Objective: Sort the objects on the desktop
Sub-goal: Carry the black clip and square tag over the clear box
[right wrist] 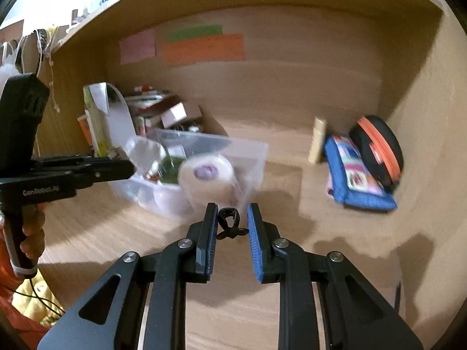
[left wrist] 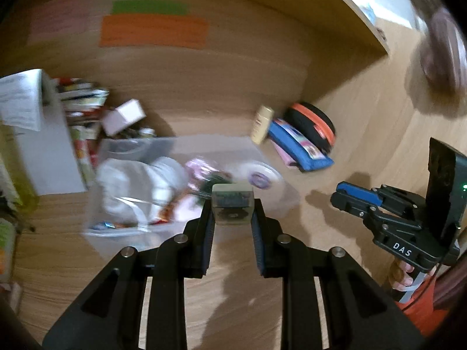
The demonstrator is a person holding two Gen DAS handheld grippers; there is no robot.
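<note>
Left gripper (left wrist: 232,218) clenched on small clear box (left wrist: 232,205), light, stiff, slippery, best gripped on flat sides; right gripper (right wrist: 232,221) grasping black clip (right wrist: 229,223) between fingertips.

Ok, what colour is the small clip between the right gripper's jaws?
Black. The small clip shows best in the right wrist view, between the jaws of the right gripper.
</note>
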